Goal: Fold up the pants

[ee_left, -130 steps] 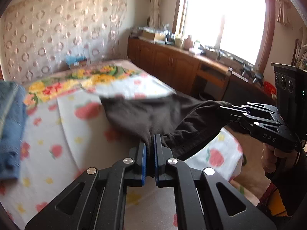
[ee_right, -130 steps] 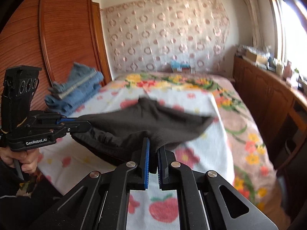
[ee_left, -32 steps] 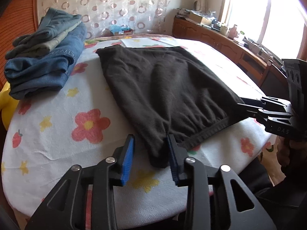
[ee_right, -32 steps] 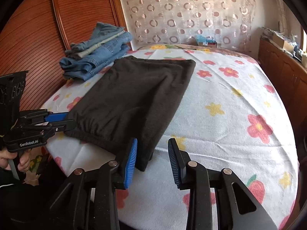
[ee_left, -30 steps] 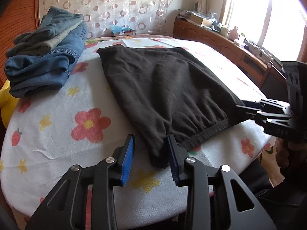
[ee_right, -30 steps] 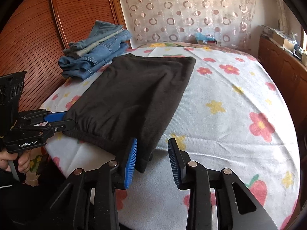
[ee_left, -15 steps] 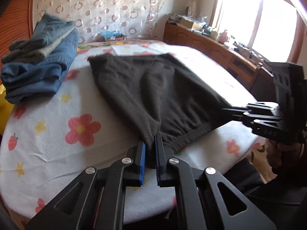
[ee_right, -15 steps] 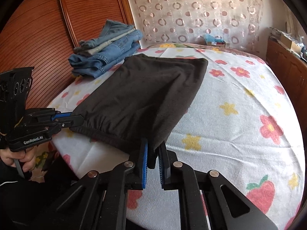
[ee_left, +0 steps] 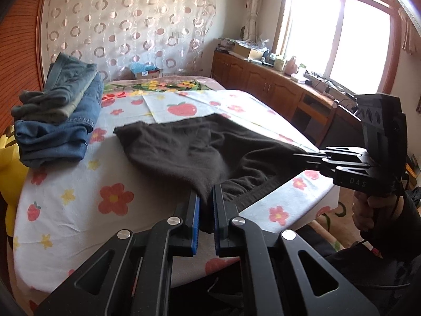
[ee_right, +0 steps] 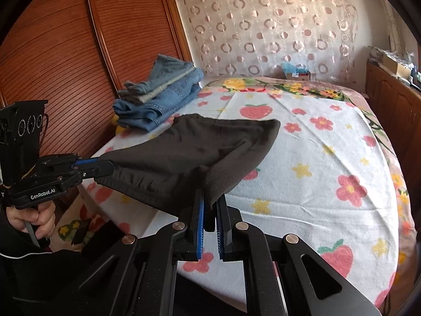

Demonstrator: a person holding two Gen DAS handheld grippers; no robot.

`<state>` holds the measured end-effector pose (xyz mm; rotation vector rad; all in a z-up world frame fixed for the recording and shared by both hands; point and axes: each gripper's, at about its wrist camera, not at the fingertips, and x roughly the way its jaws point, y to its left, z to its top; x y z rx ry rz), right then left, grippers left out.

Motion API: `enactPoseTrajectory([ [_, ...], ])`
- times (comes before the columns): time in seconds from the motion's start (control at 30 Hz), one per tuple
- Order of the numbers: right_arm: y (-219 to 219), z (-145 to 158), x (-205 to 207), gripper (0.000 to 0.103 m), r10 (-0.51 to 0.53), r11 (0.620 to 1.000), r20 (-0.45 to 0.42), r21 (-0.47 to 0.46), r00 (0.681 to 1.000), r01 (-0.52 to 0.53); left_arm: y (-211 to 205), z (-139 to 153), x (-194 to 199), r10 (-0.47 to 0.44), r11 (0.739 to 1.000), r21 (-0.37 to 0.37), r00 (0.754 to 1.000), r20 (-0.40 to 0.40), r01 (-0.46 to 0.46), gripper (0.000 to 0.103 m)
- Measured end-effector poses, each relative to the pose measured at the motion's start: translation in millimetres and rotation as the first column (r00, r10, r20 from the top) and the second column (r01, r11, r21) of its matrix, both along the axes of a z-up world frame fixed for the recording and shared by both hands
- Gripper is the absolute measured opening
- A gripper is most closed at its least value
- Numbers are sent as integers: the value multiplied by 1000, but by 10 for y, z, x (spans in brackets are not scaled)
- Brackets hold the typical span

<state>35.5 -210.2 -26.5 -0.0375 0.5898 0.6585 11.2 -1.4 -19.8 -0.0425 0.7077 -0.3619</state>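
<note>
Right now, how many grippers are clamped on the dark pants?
2. The left gripper pinches one near waistband corner of the dark pants; the right gripper pinches the other.

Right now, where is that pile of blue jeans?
The folded jeans sit at the bed's far left edge in the left wrist view, against the wooden wall panel, just beyond the dark pants.

"GenRobot.AI" – left gripper (ee_right: 105, 167); "DAS" – right gripper (ee_left: 298, 155)
</note>
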Motion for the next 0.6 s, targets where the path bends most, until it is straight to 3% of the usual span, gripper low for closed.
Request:
enactPoseTrajectory([
  [0.3, 36, 41, -6, 8, 26, 1000, 21, 6, 999, -26, 46, 59, 64, -4, 1000, -10, 1000, 14, 5, 10],
  [0.6, 229, 92, 631, 8, 4, 1000, 43, -8, 999, -4, 126, 48, 636, 45, 999, 17, 999, 22, -46, 10],
])
